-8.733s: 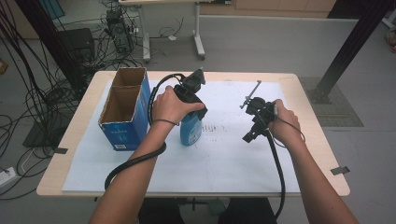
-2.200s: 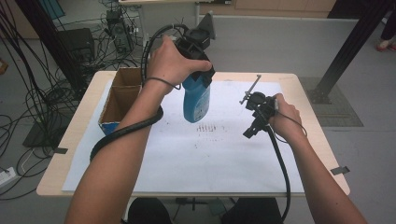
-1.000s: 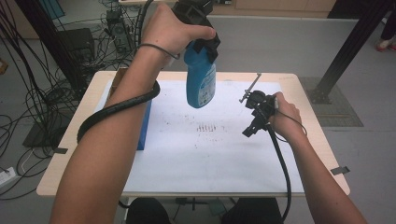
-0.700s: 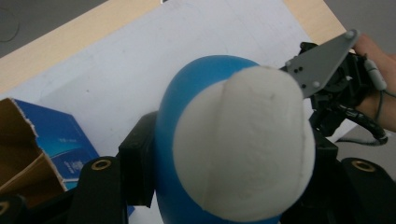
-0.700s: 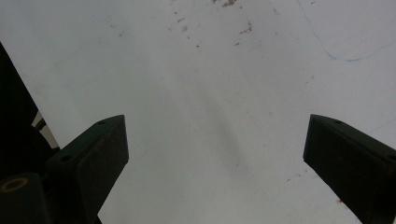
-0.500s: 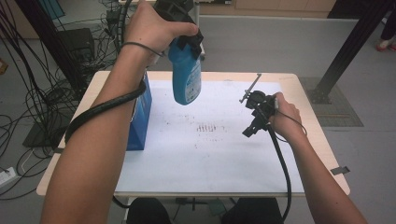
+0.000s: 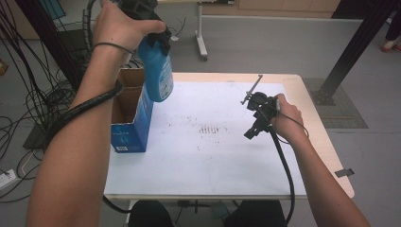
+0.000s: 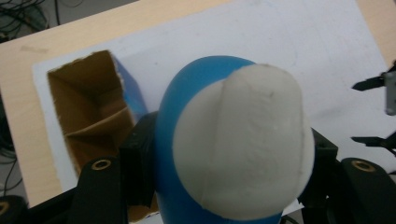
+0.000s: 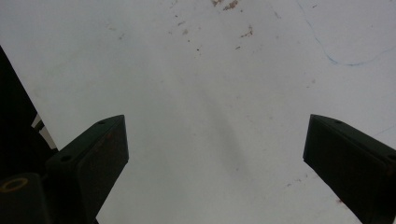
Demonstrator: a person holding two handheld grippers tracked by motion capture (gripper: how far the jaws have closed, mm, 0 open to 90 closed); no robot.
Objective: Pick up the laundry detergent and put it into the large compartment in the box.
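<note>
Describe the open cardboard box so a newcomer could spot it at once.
Start at the white sheet covering the wooden table, then go to the sheet's left edge. The box stands there upright, top open: blue outside, brown cardboard inside with a divider, just below the blue bottle held in the air.

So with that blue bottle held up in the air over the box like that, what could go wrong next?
The left gripper holds the blue bottle by its upper part alone, high above the table, so it might slip or swing. The open box has an inner divider and a narrow mouth; the bottle could catch the rim and tip the box. The right gripper is open over the white sheet, not steadying anything.
</note>
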